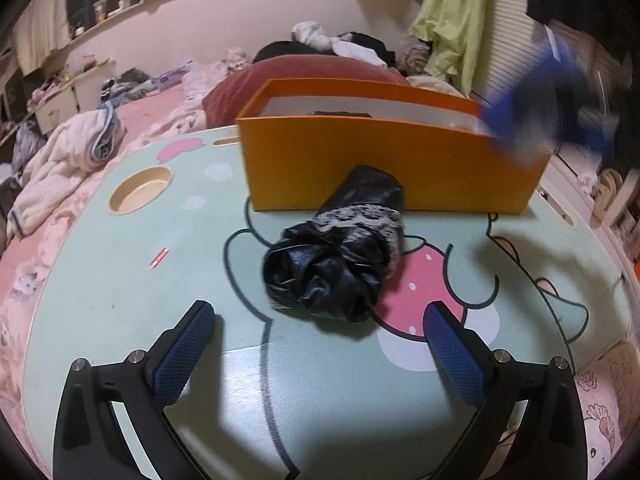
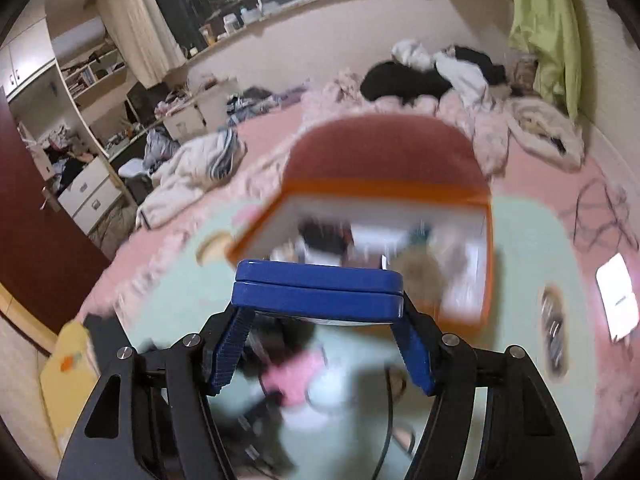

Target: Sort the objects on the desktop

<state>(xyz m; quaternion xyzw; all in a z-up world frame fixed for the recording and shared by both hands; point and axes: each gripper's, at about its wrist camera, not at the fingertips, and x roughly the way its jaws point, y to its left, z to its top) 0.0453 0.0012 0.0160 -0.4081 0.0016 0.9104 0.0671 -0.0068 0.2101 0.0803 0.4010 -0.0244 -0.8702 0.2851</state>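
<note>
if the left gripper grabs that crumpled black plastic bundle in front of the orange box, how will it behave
The crumpled black plastic bundle will probably squash rather than resist, given its loose folds. The glossy film may slip on the left gripper. It lies lengthwise and lumpy, so rolling seems unlikely.

umbrella [image 1: 336,248] on table [image 1: 120,280], touching box front | box [image 1: 392,172] behind umbrella | cup hole [image 1: 140,194] left of box

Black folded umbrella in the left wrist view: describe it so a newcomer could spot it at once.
Start at the orange box standing on the mint-green cartoon table. Directly in front of its near wall lies the black folded umbrella, a crumpled glossy bundle. A pale lace band around its middle sets it apart.
</note>
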